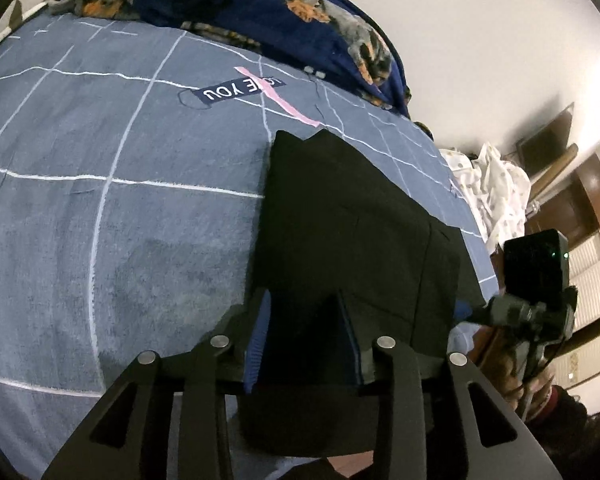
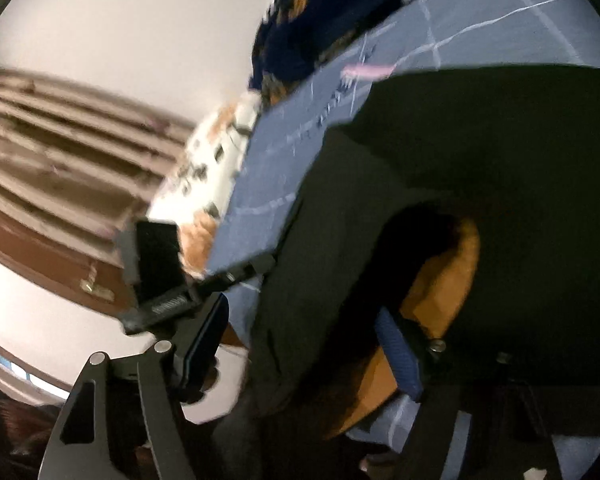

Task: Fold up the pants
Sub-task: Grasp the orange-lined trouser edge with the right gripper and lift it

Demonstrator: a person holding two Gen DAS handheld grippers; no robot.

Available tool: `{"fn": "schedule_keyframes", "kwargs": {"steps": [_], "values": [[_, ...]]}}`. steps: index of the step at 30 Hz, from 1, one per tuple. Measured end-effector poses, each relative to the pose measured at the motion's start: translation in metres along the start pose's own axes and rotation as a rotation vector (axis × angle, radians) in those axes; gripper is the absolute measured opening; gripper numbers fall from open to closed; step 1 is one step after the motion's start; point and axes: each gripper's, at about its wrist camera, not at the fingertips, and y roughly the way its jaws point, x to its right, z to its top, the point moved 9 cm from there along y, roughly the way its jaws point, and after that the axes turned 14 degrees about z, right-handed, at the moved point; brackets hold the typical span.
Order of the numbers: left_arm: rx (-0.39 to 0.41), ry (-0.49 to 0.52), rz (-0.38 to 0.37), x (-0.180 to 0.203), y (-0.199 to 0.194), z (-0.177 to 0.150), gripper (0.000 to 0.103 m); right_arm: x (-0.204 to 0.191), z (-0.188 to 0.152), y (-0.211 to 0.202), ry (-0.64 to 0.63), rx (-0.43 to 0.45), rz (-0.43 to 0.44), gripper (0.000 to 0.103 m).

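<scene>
On the bed, a grey-blue cotton bedsheet crossed by white grid lines gave a flat surface for folding. The black fabric pants lay on it as a long panel, near end draped off the bed's edge toward the person. The left gripper straddled that near end, blue pads narrowly apart, apparently loosening rather than pinching. The right gripper stood wide around the pants' side edge, seemingly poised to grasp.
</scene>
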Motion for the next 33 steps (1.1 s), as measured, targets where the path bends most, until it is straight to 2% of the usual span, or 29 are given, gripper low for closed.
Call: {"fn": "schedule_keyframes", "kwargs": {"steps": [3,5,9,11,12,16,18,20,21,23,25,27,28,29,31,33], "values": [[0.004,0.010,0.001,0.003,0.002,-0.001,0.040,0.011,0.019,-0.034,-0.009,0.078,-0.053,0.074],[0.010,0.020,0.001,0.005,0.002,-0.001,0.044,0.023,0.028,-0.043,0.021,0.083,-0.050,0.074],[0.018,0.036,0.013,0.007,0.002,-0.003,0.047,0.044,0.026,-0.024,0.050,0.019,-0.056,0.075],[0.016,0.035,0.019,0.006,0.004,-0.004,0.049,0.035,0.022,-0.007,0.018,-0.010,-0.031,0.075],[0.011,0.029,0.018,0.004,0.005,-0.005,0.050,0.025,0.016,0.006,0.005,-0.051,0.004,0.075],[-0.005,-0.003,0.012,-0.001,0.011,-0.006,0.054,0.007,-0.002,0.029,-0.071,-0.126,-0.007,0.077],[-0.017,-0.018,-0.001,-0.003,0.014,-0.007,0.056,0.007,-0.002,0.028,-0.103,-0.130,-0.038,0.076],[-0.026,-0.025,-0.012,-0.003,0.015,-0.009,0.056,0.020,0.003,0.019,-0.097,-0.103,-0.105,0.075],[-0.023,-0.017,-0.009,-0.002,0.015,-0.008,0.057,0.027,0.005,0.016,-0.073,-0.093,-0.101,0.072],[-0.018,0.007,0.002,0.001,0.015,-0.009,0.058,0.024,0.004,0.016,-0.063,-0.083,-0.075,0.075],[-0.015,0.020,0.007,0.003,0.016,-0.009,0.060,0.018,-0.001,0.027,-0.100,-0.122,-0.100,0.074],[-0.015,0.024,0.012,0.004,0.017,-0.009,0.061,0.018,-0.002,0.039,-0.132,-0.146,-0.162,0.063],[-0.017,0.027,0.016,0.004,0.018,-0.009,0.061,0.021,-0.001,0.039,-0.126,-0.146,-0.182,0.039],[-0.023,0.036,0.026,0.003,0.018,-0.009,0.061,0.025,0.000,0.038,-0.098,-0.140,-0.181,0.024],[-0.034,0.053,0.040,0.005,0.017,-0.010,0.061,0.029,0.007,0.030,-0.027,-0.095,-0.149,0.016],[-0.032,0.074,0.057,0.008,0.012,-0.009,0.061,0.027,0.012,0.024,0.011,-0.061,-0.118,0.013]]}}
